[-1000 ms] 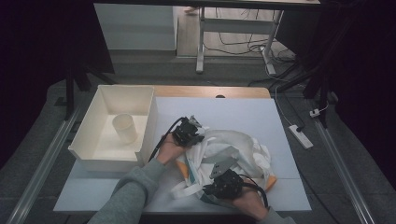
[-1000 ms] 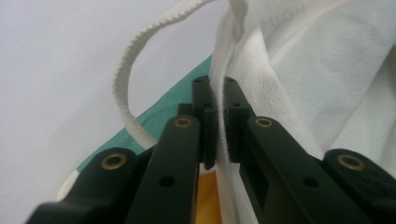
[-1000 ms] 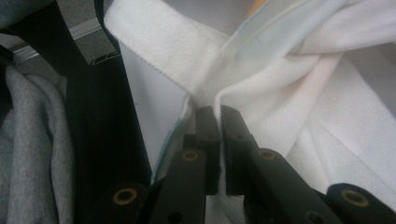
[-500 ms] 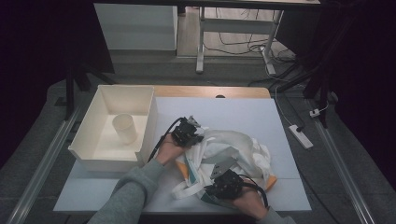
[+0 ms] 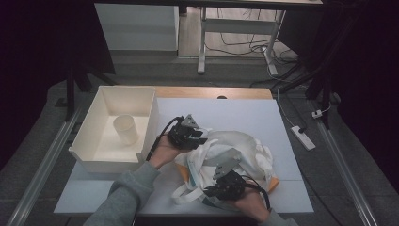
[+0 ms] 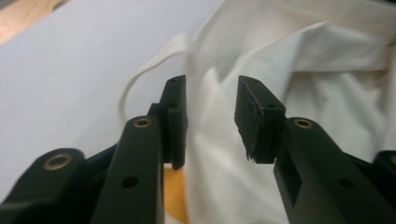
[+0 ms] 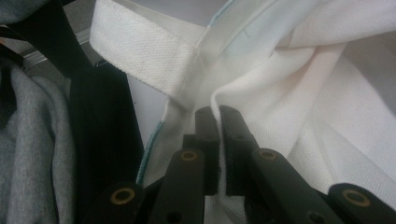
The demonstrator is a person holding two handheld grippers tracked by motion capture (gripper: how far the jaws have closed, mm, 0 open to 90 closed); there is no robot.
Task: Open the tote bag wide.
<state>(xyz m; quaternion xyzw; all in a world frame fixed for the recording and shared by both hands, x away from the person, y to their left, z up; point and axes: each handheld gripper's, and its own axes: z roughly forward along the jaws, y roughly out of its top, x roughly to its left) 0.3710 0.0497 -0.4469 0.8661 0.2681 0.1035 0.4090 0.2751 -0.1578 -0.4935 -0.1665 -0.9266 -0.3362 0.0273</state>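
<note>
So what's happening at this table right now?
A person works a crumpled white cloth bag on the table with two tongs. The right tongs are shut on a fold of its fabric. The left tongs have just been opening, nothing pinched between them, over the bag's far edge. A white bin with a cup stands alongside.

White bin [image 5: 89, 146] walls off left; table's [image 5: 244, 113] far side seems open.
</note>
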